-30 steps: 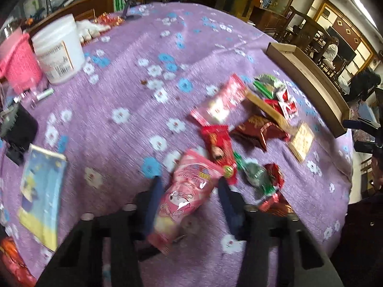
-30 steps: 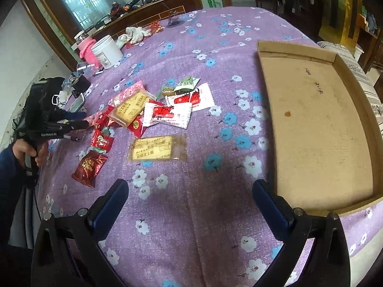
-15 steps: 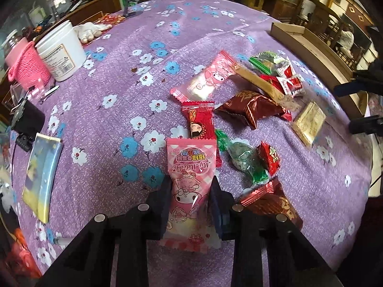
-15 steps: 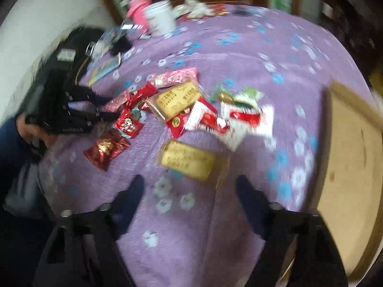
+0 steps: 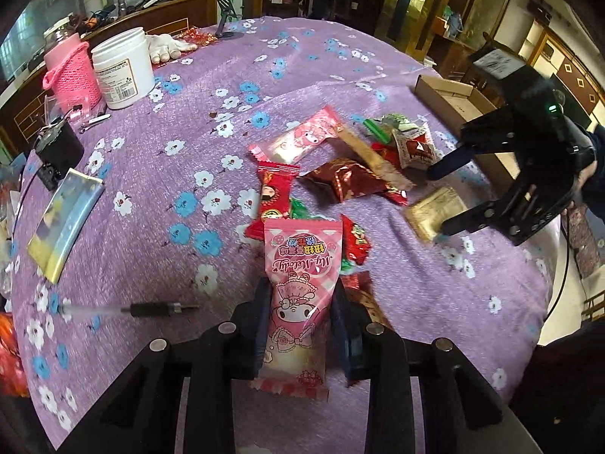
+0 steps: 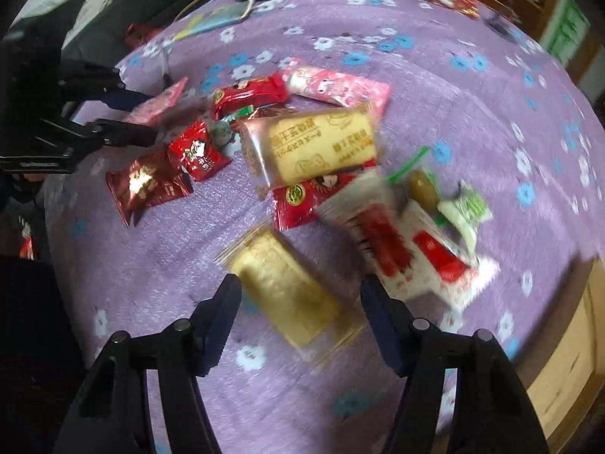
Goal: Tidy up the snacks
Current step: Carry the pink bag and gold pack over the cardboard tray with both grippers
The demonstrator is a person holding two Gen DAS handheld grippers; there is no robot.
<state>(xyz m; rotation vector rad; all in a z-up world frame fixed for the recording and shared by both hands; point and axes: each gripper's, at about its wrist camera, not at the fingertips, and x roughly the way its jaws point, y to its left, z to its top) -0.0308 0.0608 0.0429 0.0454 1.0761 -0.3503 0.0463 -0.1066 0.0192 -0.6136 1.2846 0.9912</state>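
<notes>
Many snack packets (image 5: pixel 351 178) lie mid-table on a purple flowered tablecloth (image 5: pixel 181 151), a cardboard tray (image 5: pixel 453 102) at its right edge. The left gripper (image 5: pixel 298 314) clamps a pink packet (image 5: pixel 298 295). The right gripper (image 6: pixel 298 299) is closing around a gold packet (image 6: pixel 287 287), pads not yet touching.

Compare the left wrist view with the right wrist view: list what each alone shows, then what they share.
Left wrist only: the pen on the cloth and the pink knitted holder. Right wrist only: the gold packet's full length between the right gripper's closing jaws, pads not yet on it. Both: the left gripper clamped on the pink packet, the snack pile, the cardboard tray.
</notes>
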